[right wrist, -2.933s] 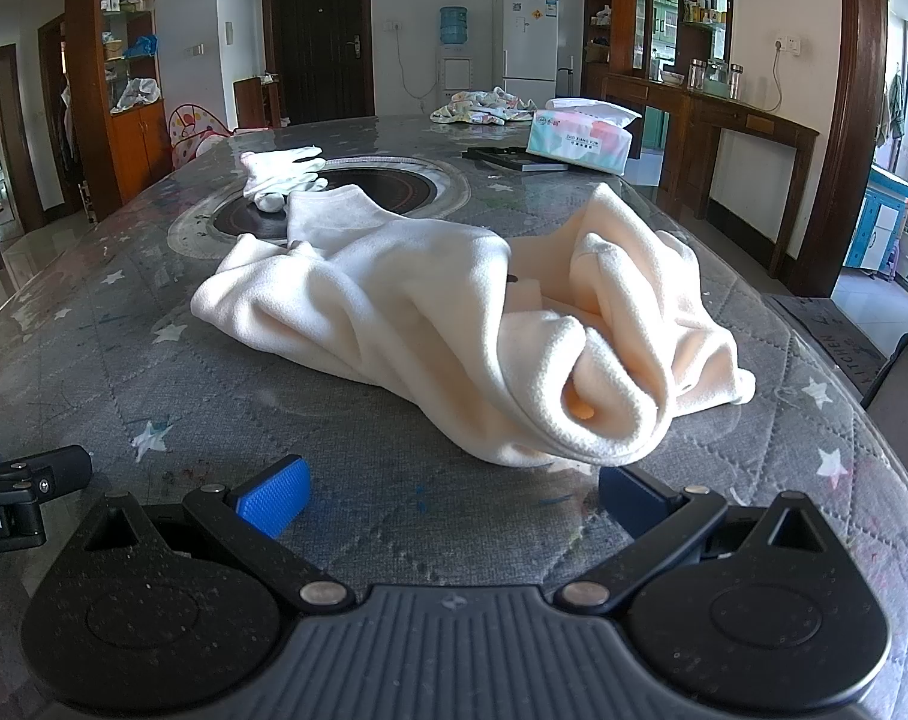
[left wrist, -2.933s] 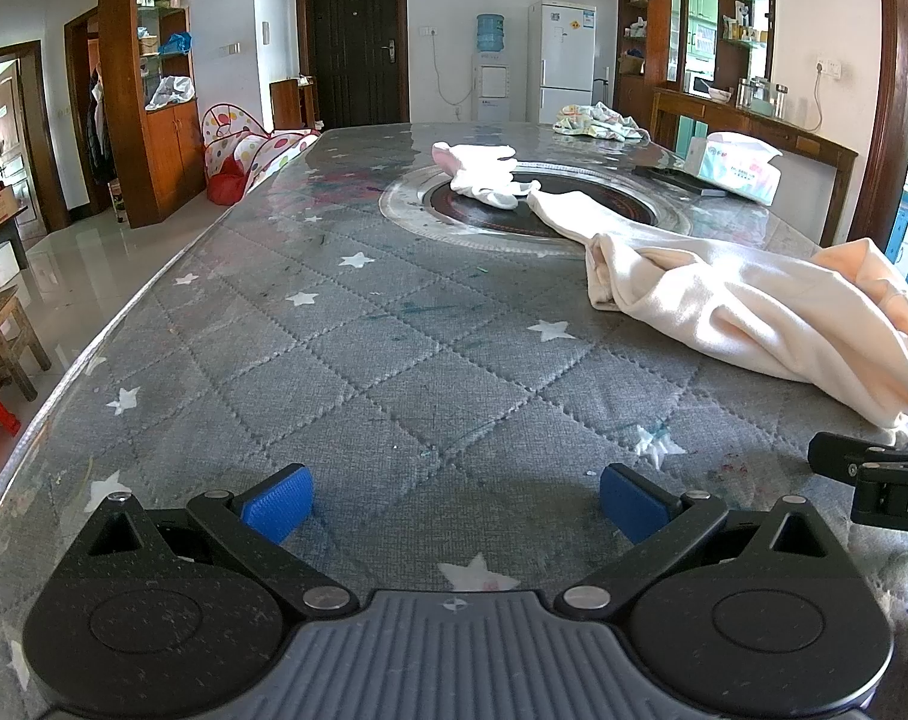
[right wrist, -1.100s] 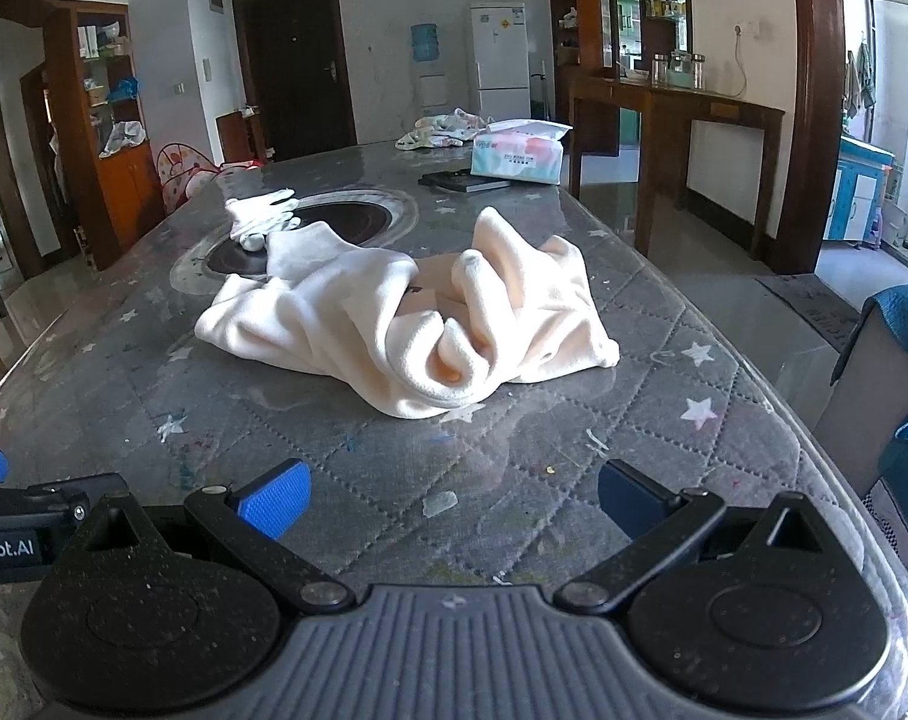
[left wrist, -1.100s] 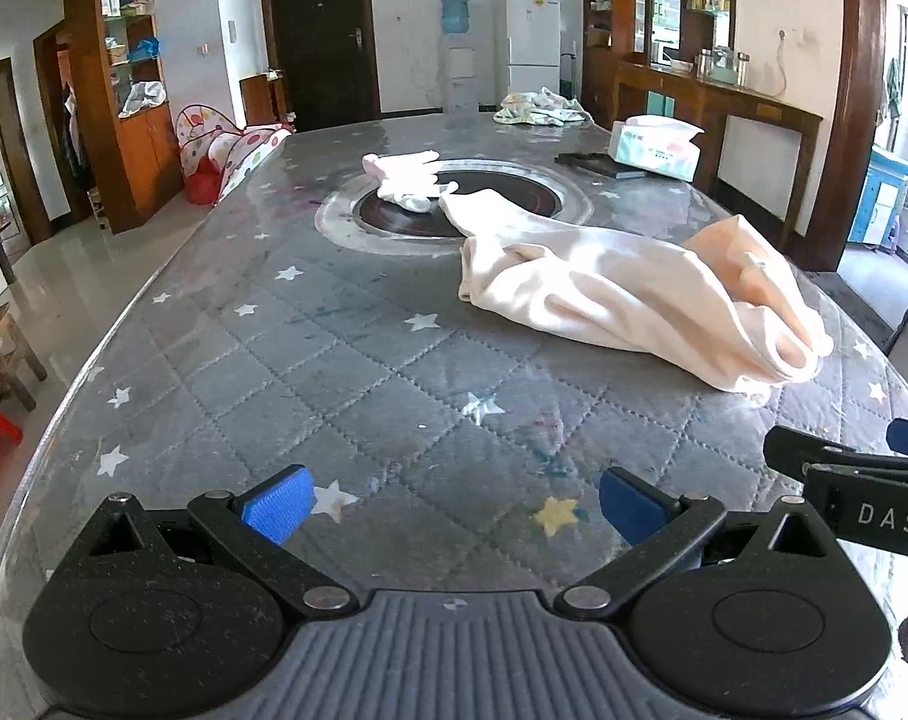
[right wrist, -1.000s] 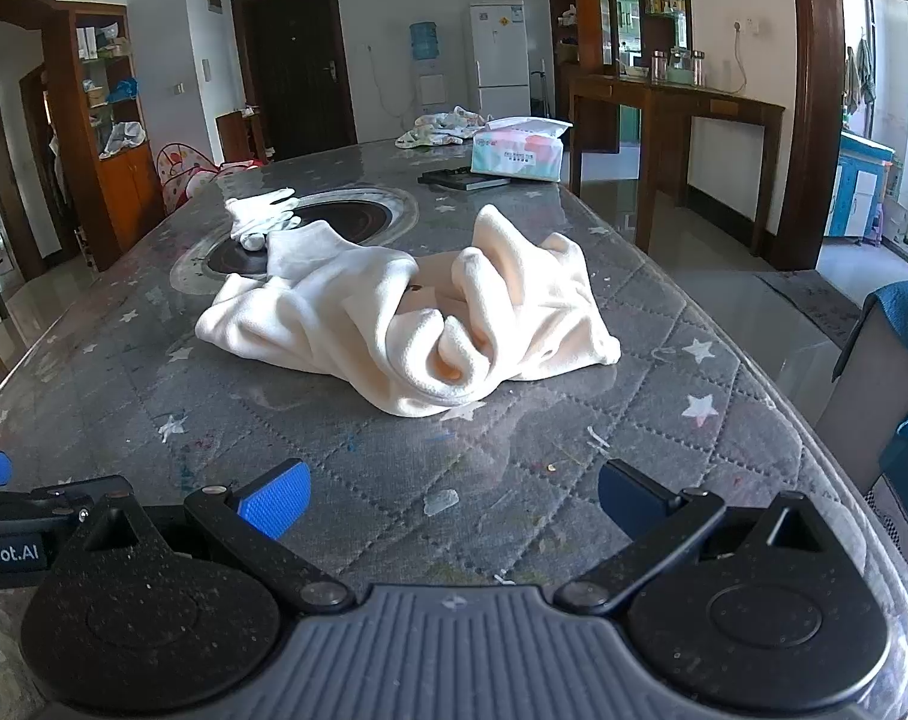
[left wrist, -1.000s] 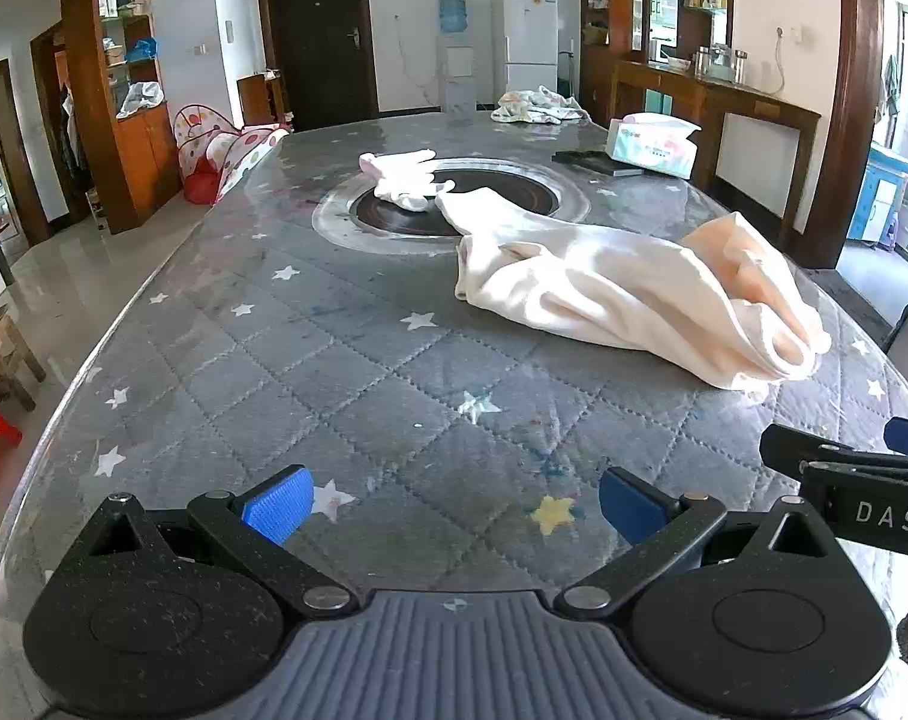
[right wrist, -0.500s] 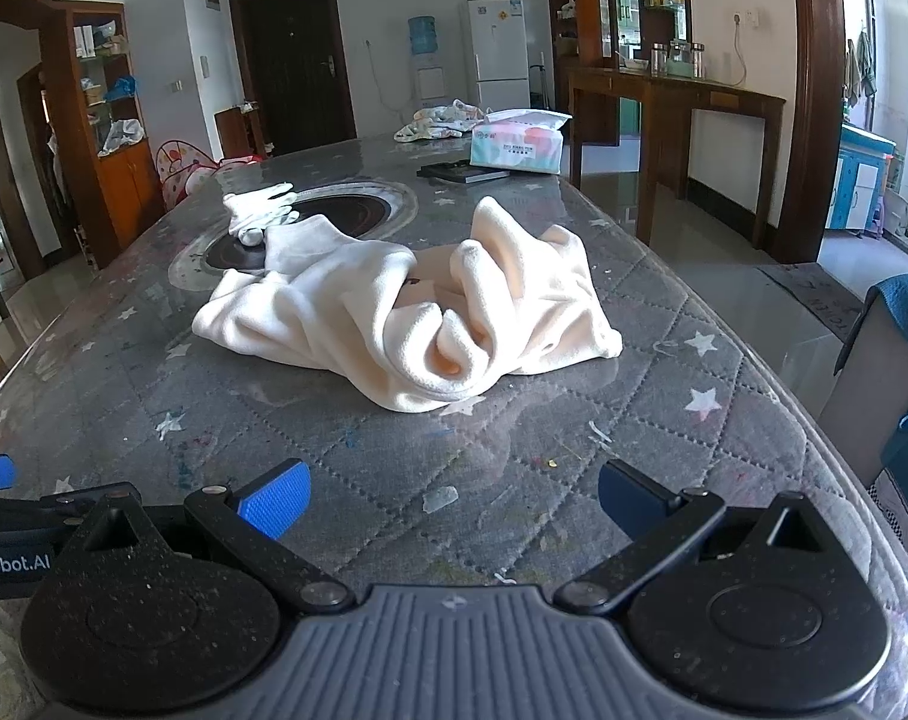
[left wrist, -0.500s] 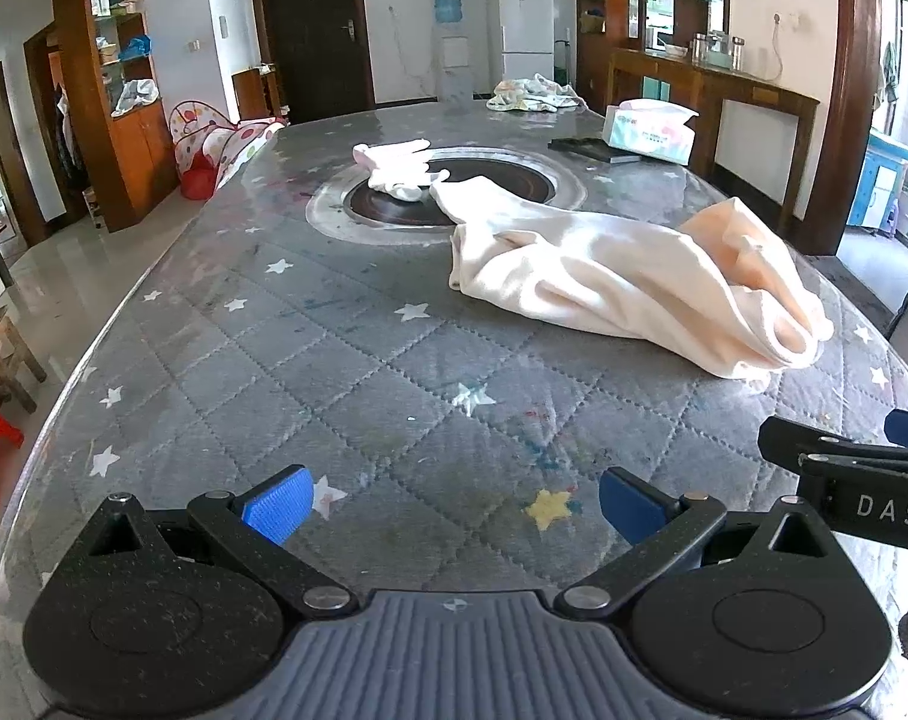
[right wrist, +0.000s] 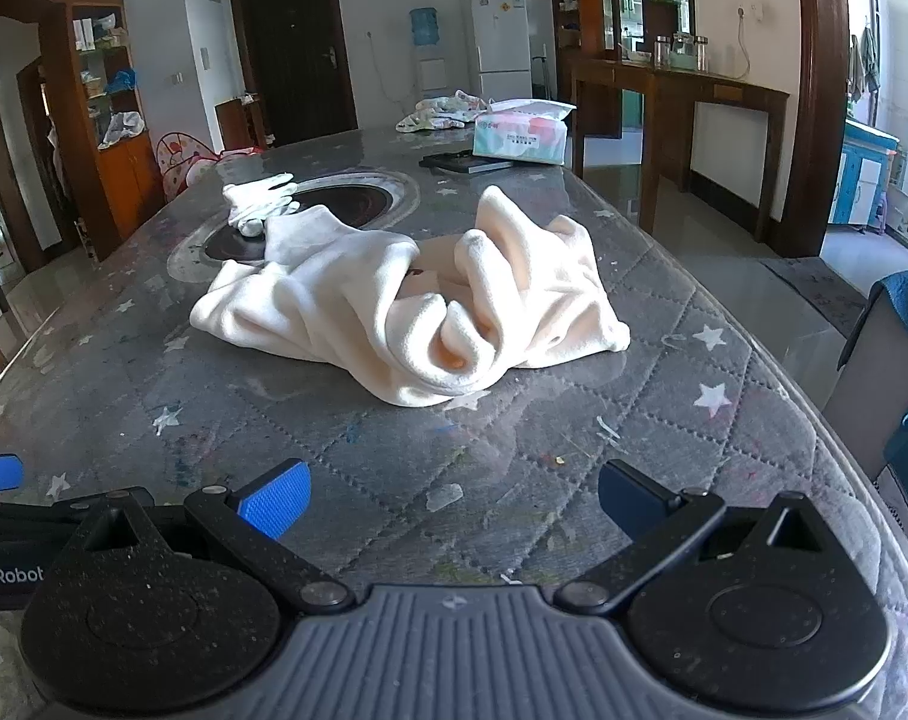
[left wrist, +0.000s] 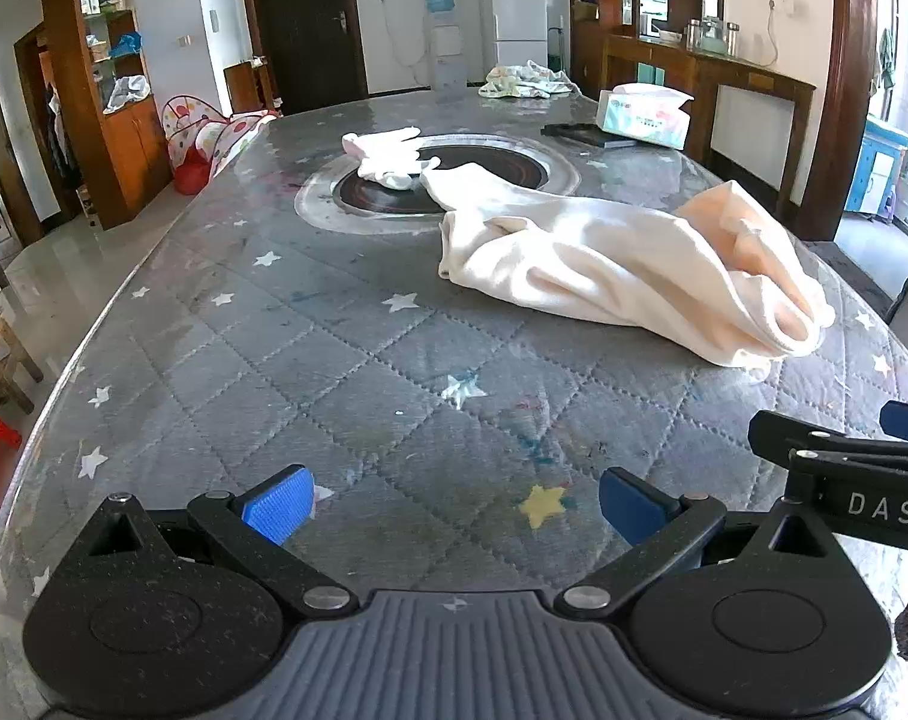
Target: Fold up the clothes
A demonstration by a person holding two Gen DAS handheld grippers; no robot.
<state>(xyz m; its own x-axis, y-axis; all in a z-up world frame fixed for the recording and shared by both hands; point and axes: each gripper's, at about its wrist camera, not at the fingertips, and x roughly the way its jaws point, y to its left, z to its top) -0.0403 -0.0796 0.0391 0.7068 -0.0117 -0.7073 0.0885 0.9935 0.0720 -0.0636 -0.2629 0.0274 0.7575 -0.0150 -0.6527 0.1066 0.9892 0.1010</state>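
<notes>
Cream garment (right wrist: 406, 306) lies crumpled in a loose heap on the counter (left wrist: 310, 372), toward its right-hand side in the left wrist view, one end reaching the dark round inset (left wrist: 436, 180) where a white glove (left wrist: 388, 156) rests. Both of your tools sit near the front edge, well short of the cloth: left gripper (left wrist: 451, 504) with its fingers spread and nothing between them, right gripper (right wrist: 451, 501) likewise spread and empty. Judged status: folding not yet begun; the piece needs flattening first. Risks from here. The heap is bunched in several layers, so a pinch at the nearest roll may take more than one ply and lift a knot rather than an edge. The far end touches the glove, so dragging the cloth toward you could pull the glove along. The counter cover looks glossy and slick; the fabric may slide instead of spreading. The right edge of the counter is near the heap, so a sideways tug could send cloth over it.
</notes>
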